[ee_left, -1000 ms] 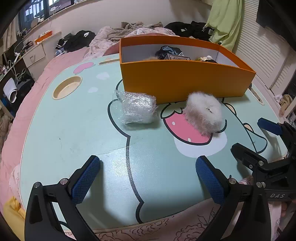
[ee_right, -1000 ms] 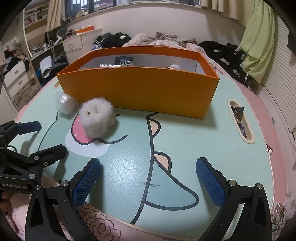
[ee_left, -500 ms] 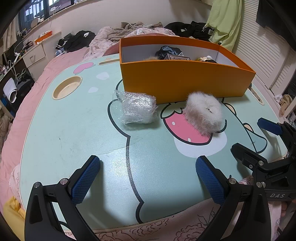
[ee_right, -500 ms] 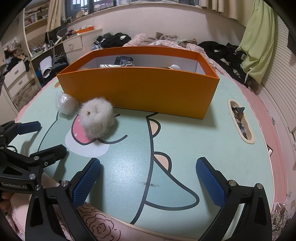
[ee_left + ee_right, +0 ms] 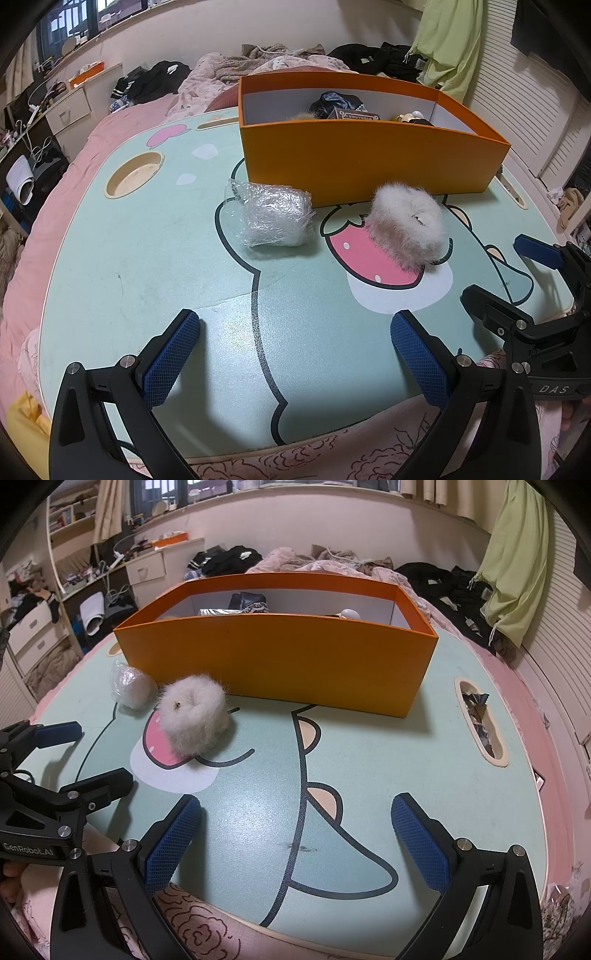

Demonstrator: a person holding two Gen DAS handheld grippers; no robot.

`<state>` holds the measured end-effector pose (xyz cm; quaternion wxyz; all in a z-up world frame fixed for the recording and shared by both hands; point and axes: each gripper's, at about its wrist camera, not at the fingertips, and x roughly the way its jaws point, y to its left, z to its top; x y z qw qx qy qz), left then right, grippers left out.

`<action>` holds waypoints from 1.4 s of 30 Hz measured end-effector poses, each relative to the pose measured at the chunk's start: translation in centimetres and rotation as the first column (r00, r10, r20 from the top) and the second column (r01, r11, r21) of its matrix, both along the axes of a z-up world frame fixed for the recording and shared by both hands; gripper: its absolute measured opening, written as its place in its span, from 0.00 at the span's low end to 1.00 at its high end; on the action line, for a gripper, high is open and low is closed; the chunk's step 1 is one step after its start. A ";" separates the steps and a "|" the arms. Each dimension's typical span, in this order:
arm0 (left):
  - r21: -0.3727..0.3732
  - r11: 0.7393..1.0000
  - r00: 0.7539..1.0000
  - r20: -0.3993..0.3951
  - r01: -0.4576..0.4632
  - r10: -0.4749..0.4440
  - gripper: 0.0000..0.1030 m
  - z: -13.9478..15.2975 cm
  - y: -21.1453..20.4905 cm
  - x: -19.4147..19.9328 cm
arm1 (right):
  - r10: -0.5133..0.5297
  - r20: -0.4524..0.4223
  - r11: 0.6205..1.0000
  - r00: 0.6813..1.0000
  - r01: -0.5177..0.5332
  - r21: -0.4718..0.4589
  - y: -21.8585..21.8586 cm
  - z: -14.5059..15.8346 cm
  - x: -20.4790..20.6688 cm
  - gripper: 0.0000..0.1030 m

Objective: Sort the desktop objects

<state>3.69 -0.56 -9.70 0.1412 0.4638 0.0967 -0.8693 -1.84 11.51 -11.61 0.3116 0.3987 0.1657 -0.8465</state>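
A white fluffy ring (image 5: 408,229) (image 5: 194,714) lies on the mint cartoon table (image 5: 147,258), just in front of an orange box (image 5: 369,162) (image 5: 280,661) that holds several items. A clear bubble-wrap bundle (image 5: 275,218) (image 5: 131,690) lies to its left, also near the box's front wall. My left gripper (image 5: 295,350) is open and empty above the table's near edge. My right gripper (image 5: 295,834) is open and empty, to the right of the left one; it also shows in the left wrist view (image 5: 517,273).
A round cup recess (image 5: 133,179) sits at the table's far left. A slot with foil wrappers (image 5: 480,720) is at the table's right. A bed with clothes lies behind, with drawers at the left and a slatted wall at the right.
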 end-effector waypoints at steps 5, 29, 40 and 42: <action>0.000 1.000 1.000 0.000 0.000 0.000 1.00 0.0 0.0 0.0 | 0.000 0.000 1.000 1.000 0.000 0.000 0.0 0.0 0.0 1.00; 0.000 1.000 1.000 -0.001 0.000 0.000 1.00 0.0 0.0 0.0 | 0.117 0.079 0.973 0.990 -0.098 -0.208 -3.1 3.5 -1.3 1.00; 0.000 1.000 1.000 -0.002 0.000 0.000 1.00 -0.1 -0.1 0.1 | 0.229 0.105 0.971 0.968 -0.220 -0.091 -8.0 2.0 -2.1 0.30; 0.000 1.000 1.000 -0.002 0.000 0.000 1.00 -0.1 0.0 0.1 | 0.234 0.092 0.968 0.968 -0.223 -0.116 -7.2 1.8 -1.8 0.30</action>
